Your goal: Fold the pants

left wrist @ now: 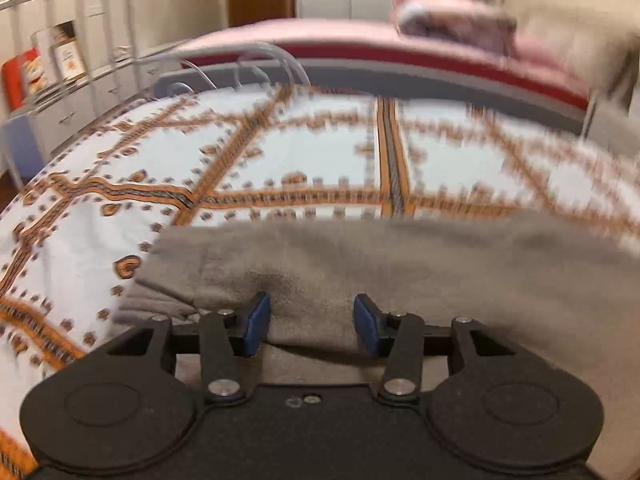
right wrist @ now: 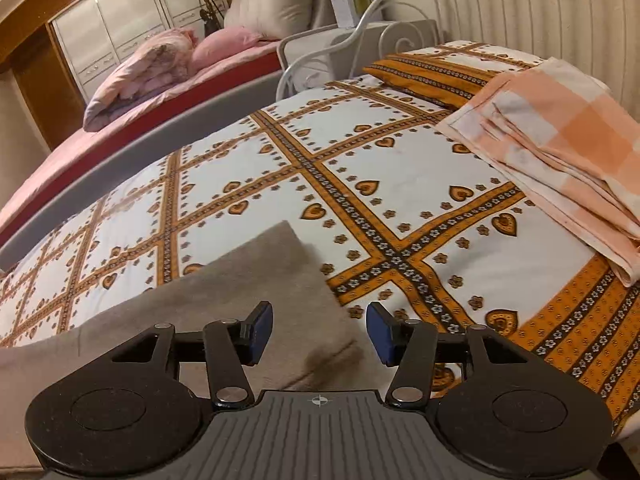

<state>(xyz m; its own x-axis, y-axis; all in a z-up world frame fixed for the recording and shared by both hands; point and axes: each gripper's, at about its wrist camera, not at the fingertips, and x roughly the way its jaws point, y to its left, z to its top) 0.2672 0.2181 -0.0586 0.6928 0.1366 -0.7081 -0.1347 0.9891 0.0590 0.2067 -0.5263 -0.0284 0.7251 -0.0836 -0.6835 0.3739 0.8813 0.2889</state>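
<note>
Room: a bedroom is showing, with a white metal bed frame (left wrist: pixel 80 20) curving up at the far left and a second bed under pink bedding (right wrist: pixel 132 80) lying beyond the near one.
Surface: the bedspread (right wrist: pixel 360 152) is stretching wide and flat, white cotton-looking cloth crossed by orange bands with little hearts and flowers; in the left wrist view it is smearing with motion blur.
Pants: the pants (left wrist: pixel 360 264) are lying on the near edge of the bedspread, grey, soft and fuzzy, spreading in a broad band from left to right; in the right wrist view one squared end (right wrist: pixel 280 264) is pointing away across the bed.
Left gripper: the left gripper (left wrist: pixel 312 320) is hovering low over the grey cloth, blue pads spread apart, nothing between them.
Right gripper: the right gripper (right wrist: pixel 320 330) is hanging over the right edge of the pants, jaws released and wide, the fabric's border passing under the gap.
Folded sheet: a peach-and-white checked sheet (right wrist: pixel 560 152) is sitting folded in layers at the far right, well apart from the pants.
Pillow: an orange patterned pillow (right wrist: pixel 424 72) is lying behind that sheet, near the headboard.
Open room: bare bedspread is running between the pants' far edge and the folded sheet, and out to the left of the pants too.
</note>
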